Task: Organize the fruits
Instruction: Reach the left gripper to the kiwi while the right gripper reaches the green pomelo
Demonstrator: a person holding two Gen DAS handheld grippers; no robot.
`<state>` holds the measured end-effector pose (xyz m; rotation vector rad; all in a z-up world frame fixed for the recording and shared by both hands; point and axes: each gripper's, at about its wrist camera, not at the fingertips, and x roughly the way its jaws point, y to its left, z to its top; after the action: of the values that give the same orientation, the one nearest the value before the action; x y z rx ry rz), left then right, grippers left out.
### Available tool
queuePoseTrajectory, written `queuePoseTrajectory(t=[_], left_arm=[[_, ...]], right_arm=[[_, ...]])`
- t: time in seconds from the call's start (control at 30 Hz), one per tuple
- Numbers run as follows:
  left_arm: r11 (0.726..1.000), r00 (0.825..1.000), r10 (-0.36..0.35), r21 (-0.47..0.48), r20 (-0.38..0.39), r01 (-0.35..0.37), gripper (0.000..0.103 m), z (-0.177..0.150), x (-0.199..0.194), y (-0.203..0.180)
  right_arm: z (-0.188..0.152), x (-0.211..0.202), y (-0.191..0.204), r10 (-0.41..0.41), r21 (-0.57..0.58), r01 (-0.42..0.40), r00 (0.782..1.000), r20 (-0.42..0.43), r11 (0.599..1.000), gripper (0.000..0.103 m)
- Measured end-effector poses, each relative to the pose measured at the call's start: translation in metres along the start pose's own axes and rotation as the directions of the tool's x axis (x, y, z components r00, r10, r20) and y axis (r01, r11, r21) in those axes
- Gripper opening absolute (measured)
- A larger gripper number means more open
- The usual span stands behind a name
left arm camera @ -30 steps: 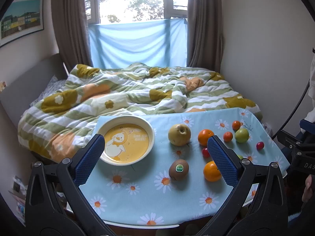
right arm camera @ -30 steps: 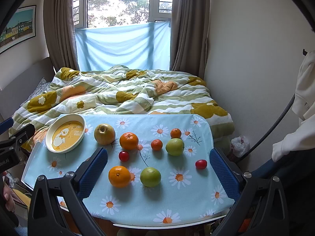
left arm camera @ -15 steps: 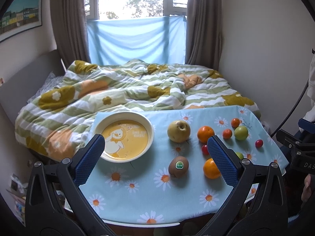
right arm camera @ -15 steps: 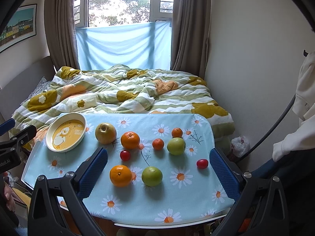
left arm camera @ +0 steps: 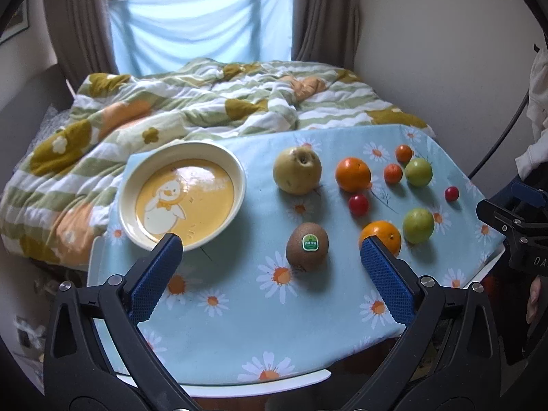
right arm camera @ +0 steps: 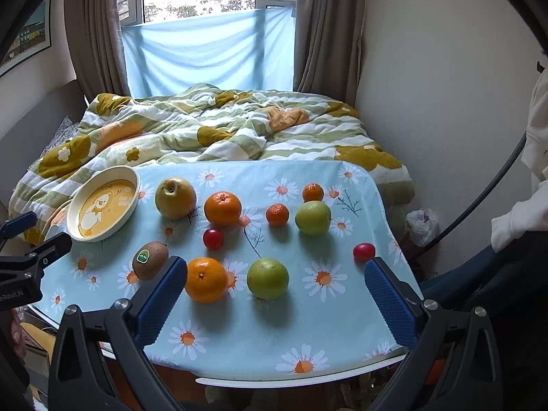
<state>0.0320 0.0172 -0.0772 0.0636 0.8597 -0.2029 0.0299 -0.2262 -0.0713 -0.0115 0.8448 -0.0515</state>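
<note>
Fruit lies loose on a daisy-print tablecloth (left arm camera: 239,325). A kiwi (left arm camera: 307,246) with a green sticker sits between the fingers of my open left gripper (left arm camera: 270,257), a little ahead of the blue pads. Left of it stands an empty yellow duck bowl (left arm camera: 182,194). A pear (left arm camera: 297,170), oranges (left arm camera: 352,174) (right arm camera: 206,279), green apples (right arm camera: 268,278) (right arm camera: 313,218), small tangerines (right arm camera: 277,214) and cherry tomatoes (right arm camera: 213,238) (right arm camera: 364,252) are spread to the right. My right gripper (right arm camera: 275,287) is open over the near orange and green apple, holding nothing.
A bed with a flowered quilt (right arm camera: 212,130) lies behind the table, under a window. A wall runs along the right side. A person's white sleeve (right arm camera: 520,219) hangs at the right edge. The table's white front rim (right arm camera: 294,380) is close to both grippers.
Both grippers have moved forward and down toward the table. The fruit looms larger; the kiwi now sits between the left fingers and has come into the right wrist view. No fruit has moved.
</note>
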Motion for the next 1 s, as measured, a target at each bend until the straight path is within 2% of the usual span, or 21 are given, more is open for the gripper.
queuePoseTrajectory(t=[0.17,0.37,0.47,0.6,0.63,0.77,0.83,1.0], left_arm=[[0.998,0.997,-0.013,0.065,-0.071,0.018,0.103,-0.01,0.043,-0.004],[0.992,0.987,-0.068,0.097,-0.147,0.082,0.103,-0.018,0.084,-0.009],[0.987,0.978,-0.094,0.114,-0.185,0.117,0.103,-0.02,0.104,-0.014],[0.975,0.973,-0.09,0.18,-0.214,0.13,0.103,-0.018,0.123,-0.026],[0.972,0.971,-0.09,0.195,-0.22,0.134,0.101,-0.017,0.126,-0.029],[0.964,0.964,-0.086,0.222,-0.253,0.145,0.079,-0.02,0.139,-0.036],[0.965,0.962,-0.097,0.214,-0.253,0.154,0.075,-0.02,0.143,-0.037],[0.962,0.959,-0.12,0.21,-0.257,0.177,0.068,-0.022,0.148,-0.041]], right_arm=[[-0.023,0.034,0.005,-0.039,-0.013,0.038,0.998,-0.04,0.999,0.103],[-0.044,0.07,0.001,-0.057,-0.037,0.054,0.994,-0.093,0.998,0.103],[-0.051,0.085,0.002,-0.038,-0.063,0.031,0.992,-0.118,0.998,0.103],[-0.055,0.101,0.002,-0.016,-0.083,0.004,0.99,-0.139,0.997,0.103],[-0.055,0.104,0.002,-0.014,-0.089,0.0,0.989,-0.146,0.996,0.102],[-0.057,0.117,0.002,0.018,-0.099,-0.037,0.983,-0.185,0.994,0.09],[-0.059,0.122,0.003,0.038,-0.105,-0.061,0.979,-0.202,0.993,0.085],[-0.06,0.128,0.002,0.067,-0.105,-0.092,0.972,-0.223,0.99,0.081]])
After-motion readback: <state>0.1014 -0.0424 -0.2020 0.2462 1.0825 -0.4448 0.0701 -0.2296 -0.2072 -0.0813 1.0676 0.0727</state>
